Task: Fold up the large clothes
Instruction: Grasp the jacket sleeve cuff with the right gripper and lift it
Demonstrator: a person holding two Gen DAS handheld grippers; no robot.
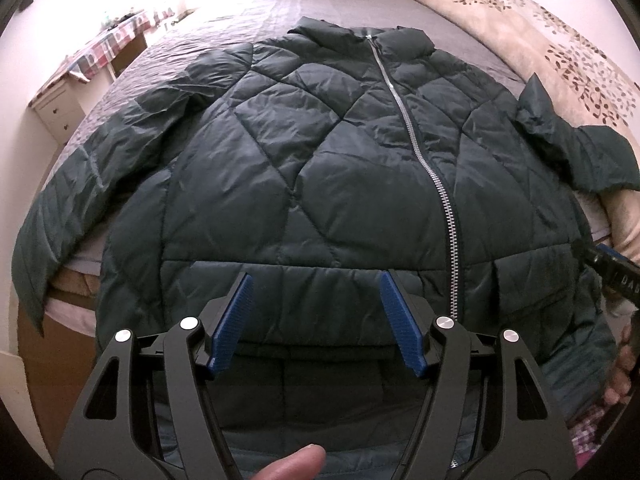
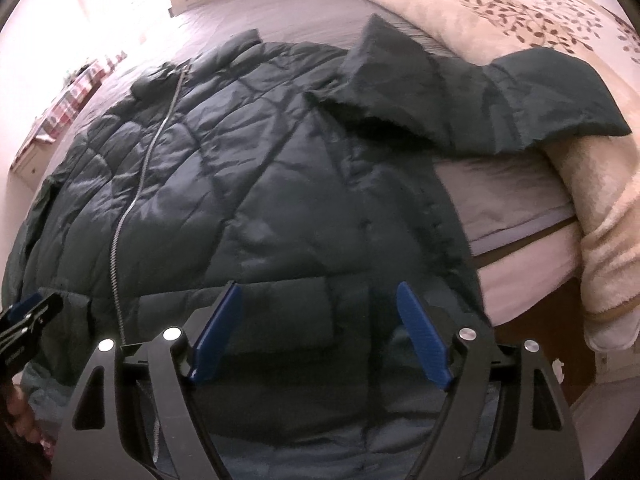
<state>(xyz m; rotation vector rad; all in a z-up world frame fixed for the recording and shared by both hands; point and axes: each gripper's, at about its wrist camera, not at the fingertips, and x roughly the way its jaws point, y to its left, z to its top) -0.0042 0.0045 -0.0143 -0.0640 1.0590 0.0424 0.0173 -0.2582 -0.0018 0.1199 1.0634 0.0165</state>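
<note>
My left gripper (image 1: 316, 322) and right gripper (image 2: 318, 334) both hang spread, pinching nothing, over the quilted jacket's (image 1: 320, 168) hem at frame bottom. Its sleeve (image 2: 500, 108) drapes upper right; the hem is hidden below.

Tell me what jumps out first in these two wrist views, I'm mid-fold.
A dark green quilted puffer jacket fills both views, spread front-up on the grey bedspread with its silver zipper closed. One sleeve lies crumpled toward the cream leaf-print blanket on the right. Both blue-padded tongs, left and right, hang open over the hem, gripping nothing.
</note>
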